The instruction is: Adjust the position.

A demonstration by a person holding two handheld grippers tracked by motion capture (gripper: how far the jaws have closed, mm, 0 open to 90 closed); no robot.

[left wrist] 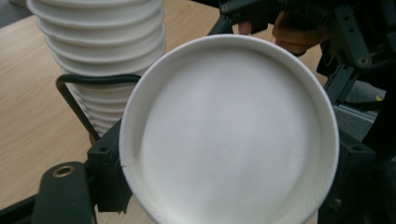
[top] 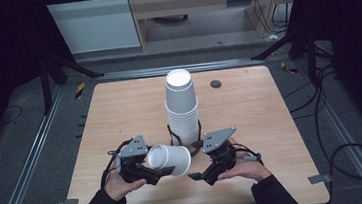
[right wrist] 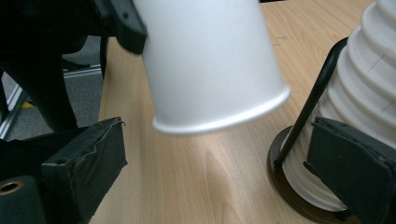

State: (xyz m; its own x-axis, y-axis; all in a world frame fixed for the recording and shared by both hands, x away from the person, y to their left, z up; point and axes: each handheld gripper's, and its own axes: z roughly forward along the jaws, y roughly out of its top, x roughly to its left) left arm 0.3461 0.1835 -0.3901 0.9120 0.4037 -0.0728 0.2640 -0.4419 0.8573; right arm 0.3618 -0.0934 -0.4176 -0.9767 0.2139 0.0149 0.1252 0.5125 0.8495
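A tall stack of upside-down white paper cups (top: 182, 107) stands in a black wire holder (right wrist: 308, 112) at the table's middle. My left gripper (top: 167, 166) is shut on a single white cup (top: 169, 159), held on its side just above the table in front of the stack. In the left gripper view this cup's round end (left wrist: 229, 135) faces me with a black jaw on each side, and the stack (left wrist: 98, 46) is behind it to the left. My right gripper (top: 197, 159) stands open to the right of the cup's rolled rim (right wrist: 224, 121), with nothing between its jaws. Its right jaw is beside the stack (right wrist: 369, 93).
The wooden table (top: 119, 103) has a small dark round insert (top: 216, 83) near its far edge. Metal rails and black cables run along the floor on both sides. The person's hands and dark sleeves come in at the near edge.
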